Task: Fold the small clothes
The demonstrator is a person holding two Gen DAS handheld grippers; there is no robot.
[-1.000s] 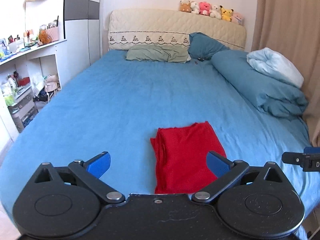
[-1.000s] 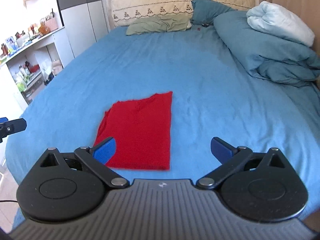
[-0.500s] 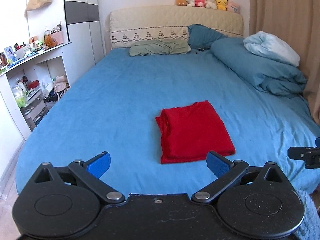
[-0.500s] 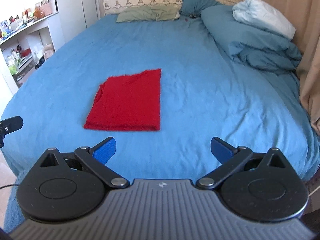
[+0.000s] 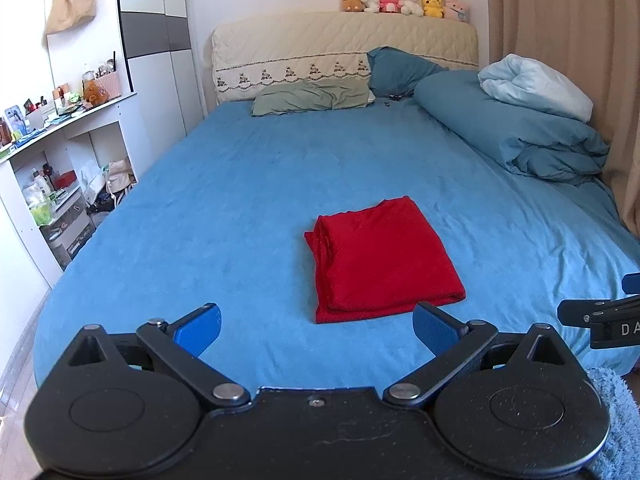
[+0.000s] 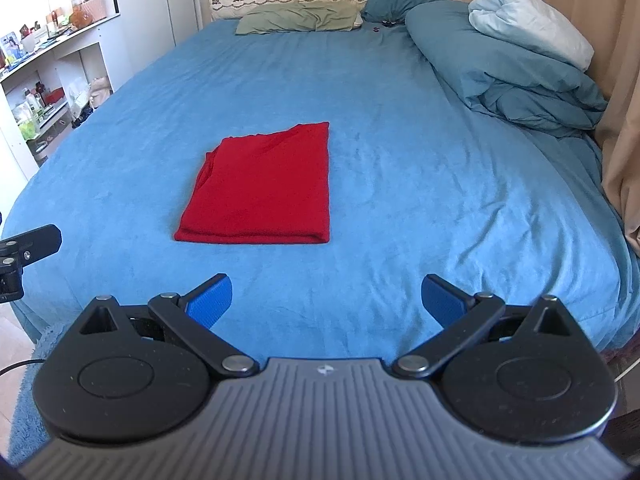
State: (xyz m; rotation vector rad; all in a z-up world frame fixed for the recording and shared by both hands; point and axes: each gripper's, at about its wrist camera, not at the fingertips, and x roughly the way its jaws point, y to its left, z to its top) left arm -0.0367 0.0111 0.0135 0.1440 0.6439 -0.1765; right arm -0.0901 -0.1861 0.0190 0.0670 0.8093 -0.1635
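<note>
**Red garment lay folded; both grippers stood clear**

A bed (image 5: 248,200) with a blue sheet filled most of both views, its cream headboard (image 5: 344,48) at the far end and a rolled blue duvet (image 5: 520,140) along the right side. A green pillow (image 5: 312,98) lay flat below the headboard, and a row of plush toys (image 5: 404,2) sat on top of it.

Near the foot of the bed lay the red garment (image 5: 384,264), folded into a compact rectangle with stacked layers showing at its left edge. It rested flat on the sheet, touched by nothing.

The left gripper (image 5: 316,330) was spread wide and empty, just short of the garment's near edge. The right gripper (image 6: 326,300) was likewise wide and empty, with bare sheet between it and the cloth.

By appearance the folding was finished or nearly so. Should another fold be wanted, the next move would call for both grippers to reach the near corners and pinch all layers together, lest the stack slide apart.
</note>
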